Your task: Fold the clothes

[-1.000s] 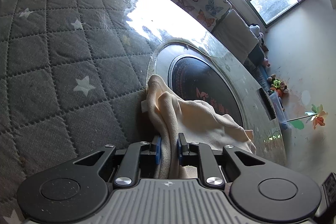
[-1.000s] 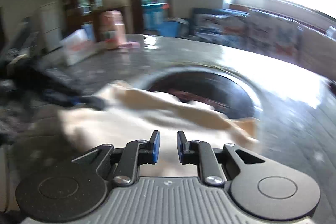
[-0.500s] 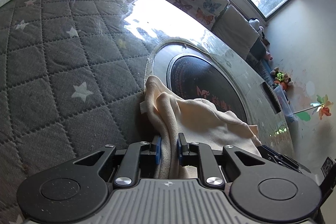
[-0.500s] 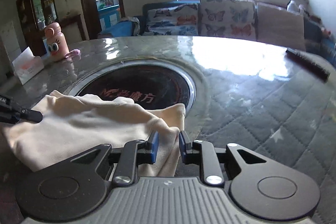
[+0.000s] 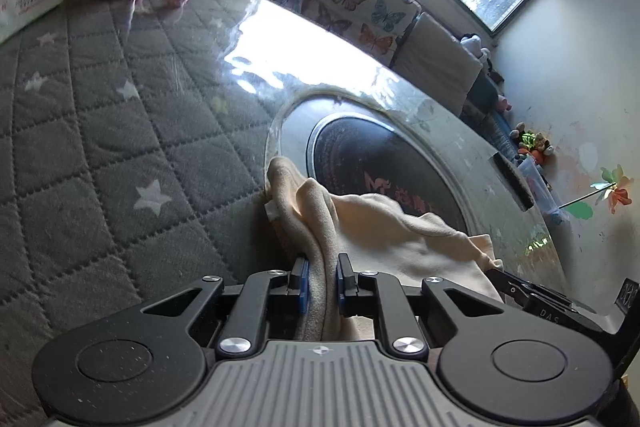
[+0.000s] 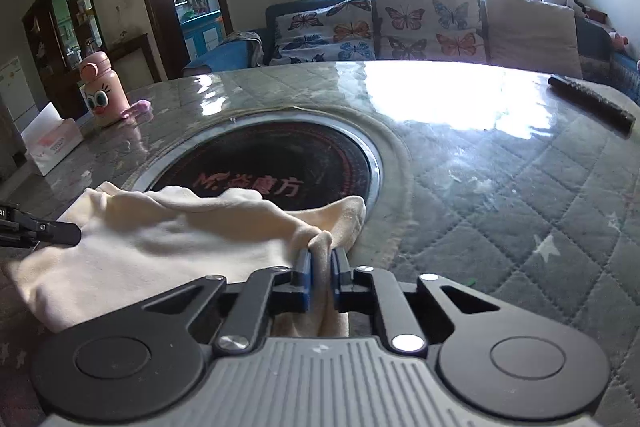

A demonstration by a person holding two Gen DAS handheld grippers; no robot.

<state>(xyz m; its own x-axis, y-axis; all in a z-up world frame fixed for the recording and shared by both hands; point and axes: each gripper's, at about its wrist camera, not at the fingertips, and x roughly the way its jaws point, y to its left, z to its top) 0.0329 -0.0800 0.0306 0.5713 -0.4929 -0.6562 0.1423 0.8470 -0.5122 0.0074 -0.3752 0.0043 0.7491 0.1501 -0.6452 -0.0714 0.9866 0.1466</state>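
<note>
A cream garment [image 5: 384, 227] lies bunched at the near rim of the round table, partly over the dark round hotplate [image 5: 372, 163]. My left gripper [image 5: 322, 277] is shut on a fold at its left end. In the right wrist view the same cream garment [image 6: 168, 239] spreads leftward, and my right gripper [image 6: 320, 271] is shut on a bunched corner of it. The left gripper's tip [image 6: 52, 233] shows at that view's left edge, touching the cloth. The right gripper's body [image 5: 532, 297] appears at the lower right of the left wrist view.
The table [image 5: 100, 131] has a grey quilted star cover under clear film. A pink cartoon bottle [image 6: 102, 95], a tissue box [image 6: 52, 143] and a small pink item [image 6: 138, 107] stand at the far left. A black remote [image 6: 588, 103] lies far right. A butterfly-cushion sofa [image 6: 400, 23] is behind.
My right gripper swung over to the garment's right corner and shut on it. The left gripper kept its hold and tilted a little, lifting its view toward the bottle.
</note>
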